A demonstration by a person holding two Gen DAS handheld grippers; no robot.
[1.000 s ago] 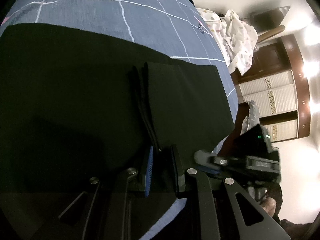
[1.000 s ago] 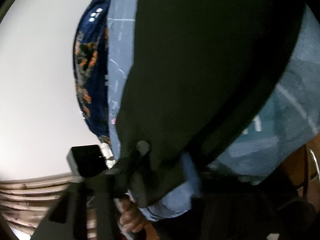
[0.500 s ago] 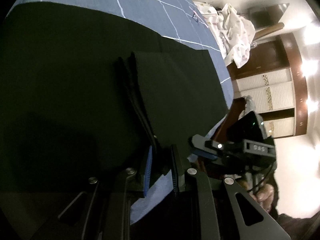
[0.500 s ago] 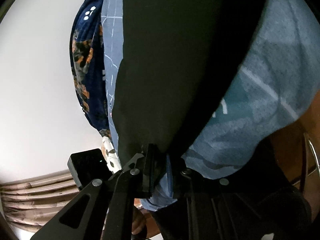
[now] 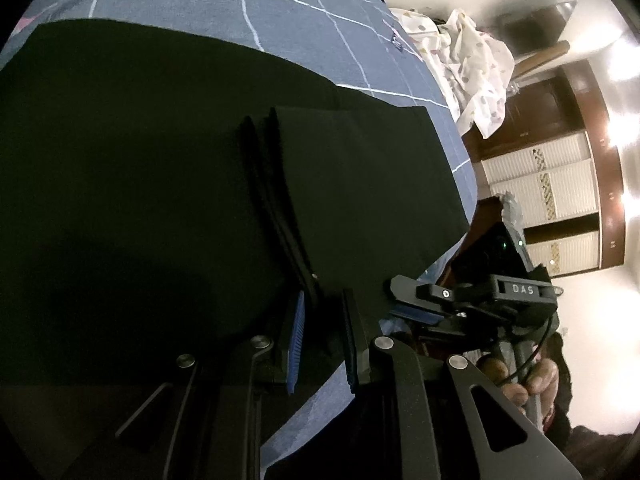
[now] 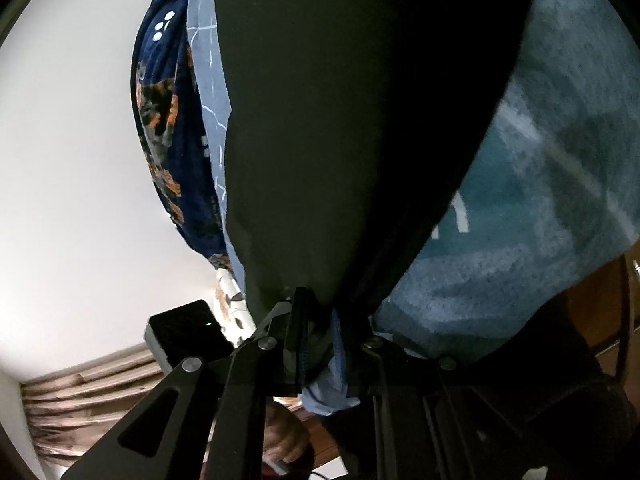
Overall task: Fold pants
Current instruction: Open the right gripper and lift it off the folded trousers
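Note:
Black pants point(image 5: 160, 184) lie flat on a blue bed sheet point(image 5: 280, 20) with white grid lines. Folded layers form a stacked edge point(image 5: 280, 200) running toward my left gripper point(image 5: 322, 312), whose blue-padded jaws are shut on the near edge of the pants. The right gripper point(image 5: 416, 308) shows at the bed's edge in the left wrist view. In the right wrist view the pants point(image 6: 360, 120) fill the frame and my right gripper point(image 6: 320, 312) is shut on their edge, together with a bit of sheet point(image 6: 540, 200).
A white spotted cloth point(image 5: 472, 68) lies at the far bed corner. A brown wardrobe with white panels point(image 5: 560, 196) stands beyond. A dark blue patterned blanket point(image 6: 164, 128) lies along the bed's far side by a white wall.
Both grippers have closed in on the near edge of the pants and the views shifted slightly; the right gripper moved closer beside the left one.

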